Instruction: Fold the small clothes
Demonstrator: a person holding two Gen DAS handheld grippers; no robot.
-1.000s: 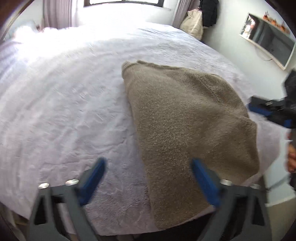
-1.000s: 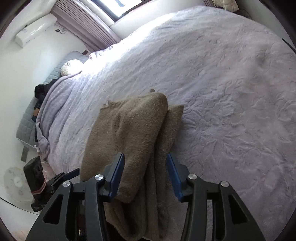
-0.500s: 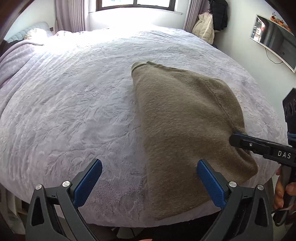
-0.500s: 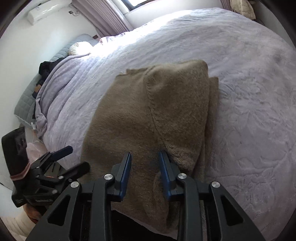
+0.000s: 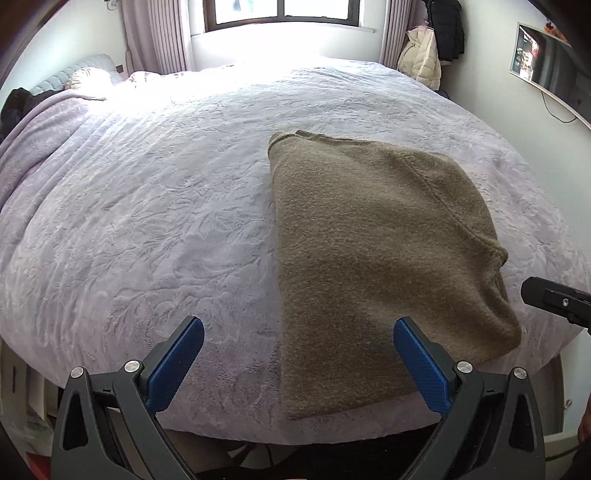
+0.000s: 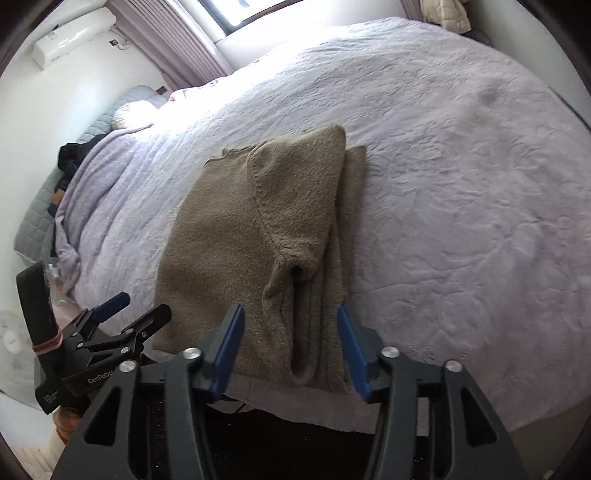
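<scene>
While both grippers hang just off the near edge of the bed (image 5: 147, 221), the right gripper (image 6: 291, 343) is the nearer to the work. Its jaws have just been opening and stand apart, straddling the near hem of the brown sweater (image 6: 251, 236) without pressing it. The left gripper (image 5: 299, 354) is spread wide and empty, with the sweater's left edge between its fingers. The sweater lies folded, its long axis running away from the fingers towards the window (image 5: 280, 14).

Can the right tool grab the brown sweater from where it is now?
Probably yes. The right tool stands open just above the near edge of the brown sweater, and nothing lies between them on the bed.
</scene>
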